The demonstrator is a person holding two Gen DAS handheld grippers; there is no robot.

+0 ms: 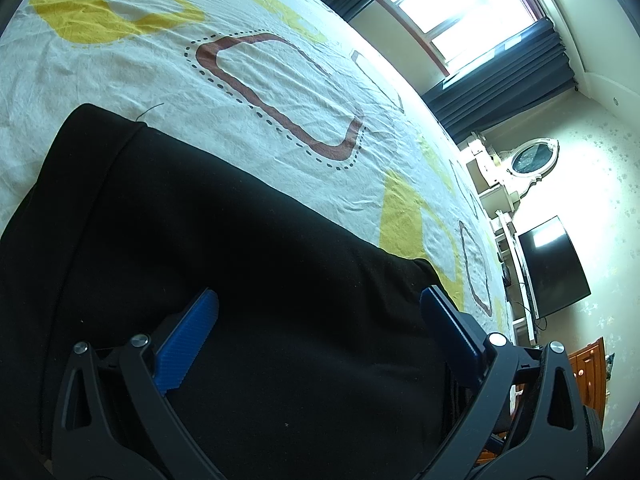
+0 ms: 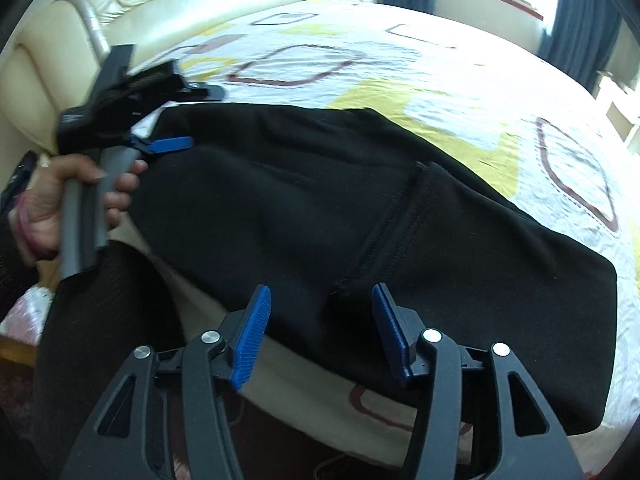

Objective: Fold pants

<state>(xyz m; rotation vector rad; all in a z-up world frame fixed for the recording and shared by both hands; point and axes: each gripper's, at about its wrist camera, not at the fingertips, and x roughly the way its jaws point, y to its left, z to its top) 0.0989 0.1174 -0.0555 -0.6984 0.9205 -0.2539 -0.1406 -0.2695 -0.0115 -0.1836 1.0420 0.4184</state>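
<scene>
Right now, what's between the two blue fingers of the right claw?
In the right wrist view, only the black pants, a stitched seam running toward the open right claw; nothing gripped.

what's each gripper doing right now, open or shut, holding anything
Left gripper: open, jaws wide apart over the black pants, gripping nothing.
Right gripper: open, fingers spread at the near edge of the pants, nothing clamped.

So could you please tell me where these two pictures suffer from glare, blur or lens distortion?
Left wrist view: the window is blown out to white, the bed sheet bends with the fisheye, and the black pants show almost no detail. Right wrist view: the left gripper and the hand holding it are motion-blurred, while the pants seam is sharper.
</scene>
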